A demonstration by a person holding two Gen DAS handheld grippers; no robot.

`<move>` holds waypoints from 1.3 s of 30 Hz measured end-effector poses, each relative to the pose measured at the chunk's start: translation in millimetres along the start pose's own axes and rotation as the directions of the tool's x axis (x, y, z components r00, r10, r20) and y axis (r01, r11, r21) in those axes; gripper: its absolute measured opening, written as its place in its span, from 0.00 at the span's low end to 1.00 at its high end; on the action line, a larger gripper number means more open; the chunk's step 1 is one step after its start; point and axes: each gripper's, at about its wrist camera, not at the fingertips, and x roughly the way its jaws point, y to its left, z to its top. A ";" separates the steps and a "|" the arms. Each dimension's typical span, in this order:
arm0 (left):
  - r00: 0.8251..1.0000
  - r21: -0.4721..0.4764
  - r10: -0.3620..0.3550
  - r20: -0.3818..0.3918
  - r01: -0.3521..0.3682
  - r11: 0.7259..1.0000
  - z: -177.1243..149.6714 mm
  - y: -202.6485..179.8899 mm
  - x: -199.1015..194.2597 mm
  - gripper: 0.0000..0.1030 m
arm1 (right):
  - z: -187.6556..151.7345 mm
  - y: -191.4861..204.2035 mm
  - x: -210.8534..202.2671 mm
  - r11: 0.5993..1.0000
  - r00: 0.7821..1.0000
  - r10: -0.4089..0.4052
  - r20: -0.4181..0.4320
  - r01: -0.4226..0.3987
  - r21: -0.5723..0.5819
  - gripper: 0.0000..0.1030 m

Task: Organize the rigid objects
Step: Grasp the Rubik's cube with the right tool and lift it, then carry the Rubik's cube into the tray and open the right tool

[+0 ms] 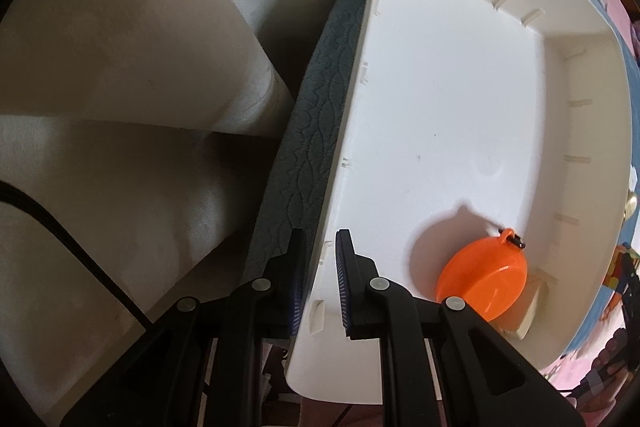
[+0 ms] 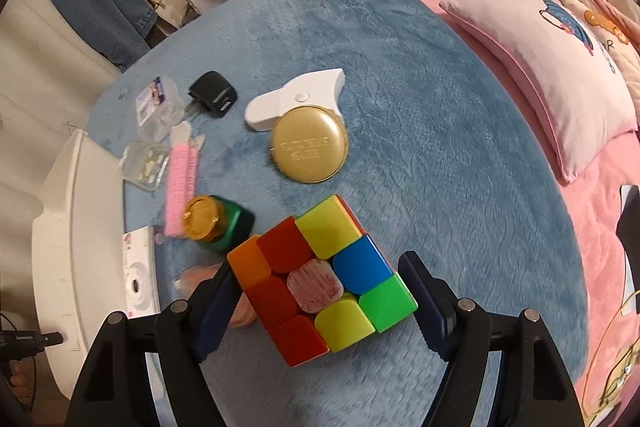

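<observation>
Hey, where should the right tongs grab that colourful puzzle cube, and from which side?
Take the puzzle cube on two opposite flat side faces, coming from above. It lies flat on the blue blanket, turned cornerwise between the open right tongs, so rolling the wrist until the pads meet faces squarely, not corners, seems wise.

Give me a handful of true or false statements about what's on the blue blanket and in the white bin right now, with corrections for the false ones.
1. The left gripper is clamped on the wall of the white bin. True.
2. The white bin holds three objects. False: only an orange round case shows inside it.
3. The puzzle cube sits between the fingers of the right gripper. True.
4. The gold round tin lies apart from the white plastic piece. False: the tin overlaps its edge.
5. The green bottle has a black cap. False: its cap is gold.
</observation>
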 end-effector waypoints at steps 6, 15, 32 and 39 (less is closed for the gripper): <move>0.999 0.058 -0.022 -0.024 0.024 0.998 1.0 -0.7 4.2 0.14 | -15.7 28.6 -35.0 0.999 0.997 0.039 0.074 -0.036 -0.032 0.76; 0.997 0.161 -0.052 -0.051 0.060 0.985 5.7 -2.5 9.2 0.13 | -40.2 91.5 -85.9 0.987 0.974 0.120 0.191 -0.098 -0.124 0.76; 0.998 0.338 -0.042 -0.049 0.056 0.940 5.6 -22.3 11.2 0.07 | -95.2 215.0 -118.7 0.904 0.927 0.318 0.198 -0.234 -0.357 0.76; 0.997 0.360 -0.057 -0.043 0.069 0.931 3.7 -13.7 4.2 0.07 | -117.2 264.4 -111.4 0.829 0.917 0.374 0.139 -0.264 -0.494 0.76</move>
